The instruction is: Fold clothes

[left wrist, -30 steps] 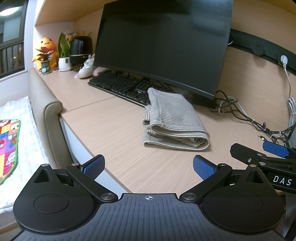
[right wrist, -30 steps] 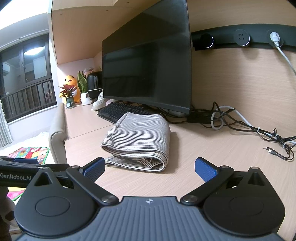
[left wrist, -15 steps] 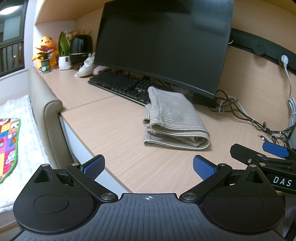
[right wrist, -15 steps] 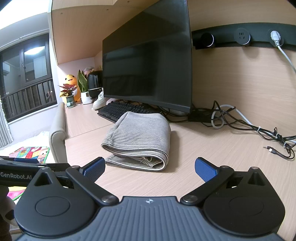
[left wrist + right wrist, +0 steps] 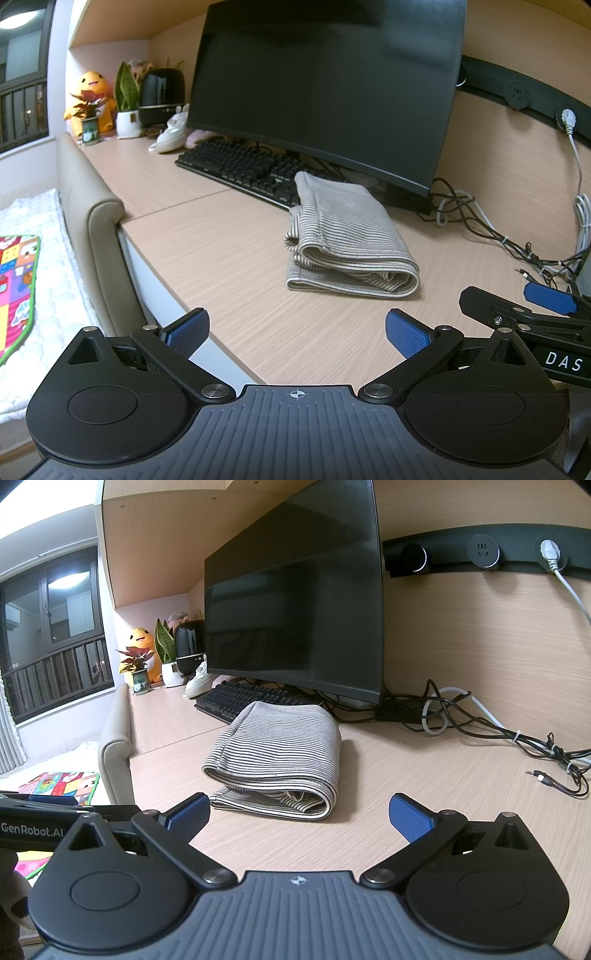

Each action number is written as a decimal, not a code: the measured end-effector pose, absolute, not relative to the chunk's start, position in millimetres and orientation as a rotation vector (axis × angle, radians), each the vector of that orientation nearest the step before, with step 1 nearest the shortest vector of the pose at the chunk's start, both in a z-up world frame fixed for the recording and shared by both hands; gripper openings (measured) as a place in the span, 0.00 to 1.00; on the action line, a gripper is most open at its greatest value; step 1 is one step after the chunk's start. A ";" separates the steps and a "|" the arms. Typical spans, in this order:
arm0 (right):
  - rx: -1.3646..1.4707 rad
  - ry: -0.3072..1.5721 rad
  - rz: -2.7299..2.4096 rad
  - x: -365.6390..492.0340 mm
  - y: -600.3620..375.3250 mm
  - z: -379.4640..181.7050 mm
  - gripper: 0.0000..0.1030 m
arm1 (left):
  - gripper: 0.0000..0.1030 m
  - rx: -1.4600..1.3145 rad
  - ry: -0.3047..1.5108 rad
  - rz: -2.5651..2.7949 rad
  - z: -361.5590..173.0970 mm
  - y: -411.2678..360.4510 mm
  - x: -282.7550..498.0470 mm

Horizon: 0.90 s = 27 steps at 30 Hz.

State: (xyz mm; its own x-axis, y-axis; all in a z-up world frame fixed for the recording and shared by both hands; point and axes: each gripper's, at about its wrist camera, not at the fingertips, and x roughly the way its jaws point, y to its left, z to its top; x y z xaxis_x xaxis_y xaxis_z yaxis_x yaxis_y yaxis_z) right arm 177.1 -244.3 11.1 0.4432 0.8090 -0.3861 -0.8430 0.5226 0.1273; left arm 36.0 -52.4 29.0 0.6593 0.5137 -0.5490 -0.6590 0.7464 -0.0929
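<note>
A grey striped garment point(image 5: 347, 240) point(image 5: 280, 753) lies folded into a compact stack on the wooden desk point(image 5: 236, 258), in front of the monitor. My left gripper point(image 5: 295, 332) hovers open near the desk's front edge, short of the garment, with nothing between its blue pads. My right gripper point(image 5: 301, 816) is open too, just in front of the garment's folded end and apart from it. The right gripper's finger point(image 5: 546, 299) shows at the right edge of the left wrist view. The left gripper's body point(image 5: 44, 823) shows at the left edge of the right wrist view.
A large dark monitor point(image 5: 325, 85) and black keyboard point(image 5: 240, 170) stand behind the garment. Tangled cables point(image 5: 498, 734) run along the right back of the desk. Plants, a plush toy point(image 5: 90, 99) and a white shoe sit far left. A padded headboard point(image 5: 88, 221) borders the desk's left edge.
</note>
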 end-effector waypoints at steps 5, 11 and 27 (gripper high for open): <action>-0.088 0.431 1.026 177.9 -243.9 10.7 1.00 | 1.00 -0.297 0.523 0.676 28.6 -53.0 36.1; -0.090 0.433 1.028 177.4 -243.5 10.4 1.00 | 1.00 -0.298 0.523 0.678 28.0 -53.2 35.3; -0.092 0.434 1.028 177.5 -243.4 10.0 1.00 | 1.00 -0.306 0.530 0.680 26.7 -52.2 34.0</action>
State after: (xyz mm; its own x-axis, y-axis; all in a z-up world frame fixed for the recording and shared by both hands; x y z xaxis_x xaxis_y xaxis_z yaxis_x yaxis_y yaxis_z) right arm 177.5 -243.4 10.0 0.4397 0.8085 -0.3911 -0.8444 0.5205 0.1266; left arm 34.0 -52.2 26.7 0.6537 0.5130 -0.5564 -0.6644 0.7410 -0.0973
